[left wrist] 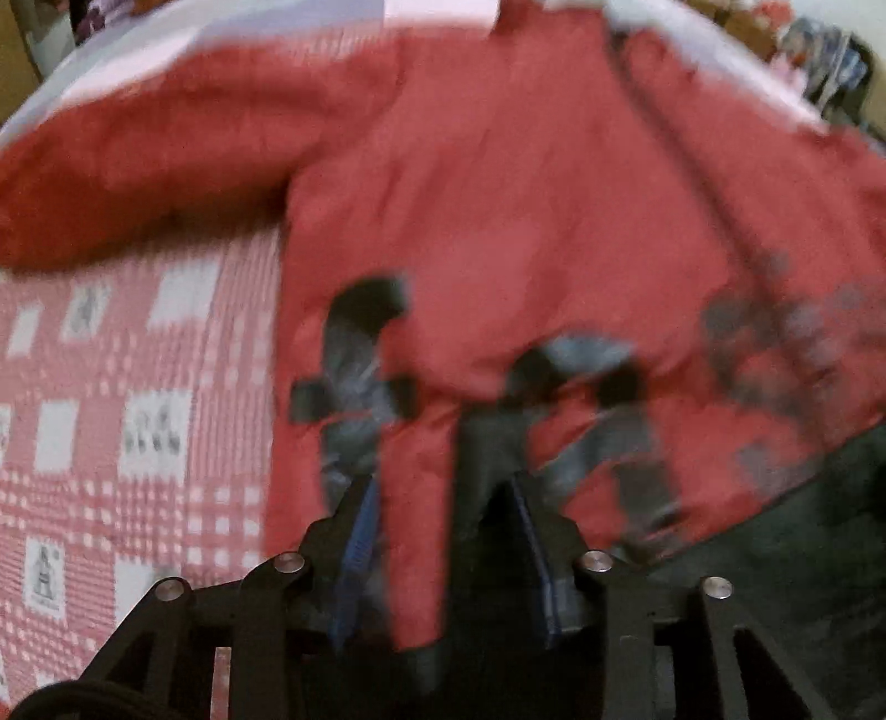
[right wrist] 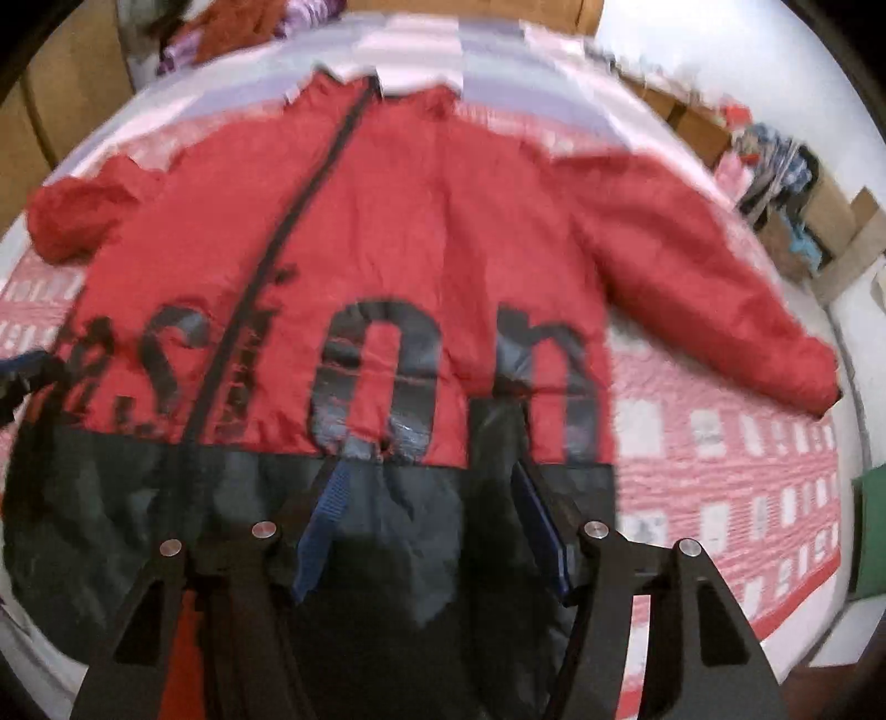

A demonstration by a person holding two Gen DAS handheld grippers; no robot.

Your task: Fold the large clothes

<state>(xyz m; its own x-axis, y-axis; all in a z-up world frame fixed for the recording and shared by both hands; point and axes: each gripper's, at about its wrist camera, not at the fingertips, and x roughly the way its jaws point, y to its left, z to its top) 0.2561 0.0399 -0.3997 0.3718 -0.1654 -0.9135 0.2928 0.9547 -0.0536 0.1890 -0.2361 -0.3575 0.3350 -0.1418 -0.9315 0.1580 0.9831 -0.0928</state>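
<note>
While the red jacket [right wrist: 432, 232] lies spread on the bed [right wrist: 720, 454], front side up with its zipper [right wrist: 266, 266] closed and both sleeves stretched outward, the work seems to be at its start: I judge that the person is taking hold of the lower edge before the first fold.

The jacket is red above and dark in the bottom band [right wrist: 166, 498], with large dark letters across the chest. It covers the middle of the bed, the collar far from the cameras and the hem near them.

The right gripper [right wrist: 426, 482] stands over the dark band at the hem, its fingers apart, with dark fabric between them; I cannot tell if they already touch it. The left gripper [left wrist: 443, 498] is at the other side of the hem. A strip of red and dark fabric passes between its fingers, which are also apart, so they do not look pressed on the cloth yet. The left view is much blurred, so this is uncertain.

As the next move, I think both grippers need to close on the hem, or on the sleeves, and bring the sleeves [right wrist: 720, 288] inward over the body. The padding looks thick and may spring back.

Around the bed there are cardboard boxes [right wrist: 830, 221] with mixed clothes [right wrist: 775, 155] on the right, and more clothes [right wrist: 232, 33] behind the head end. They are well apart from the jacket. Nothing lies on the checked bedcover [left wrist: 138, 387] near the sleeves.
</note>
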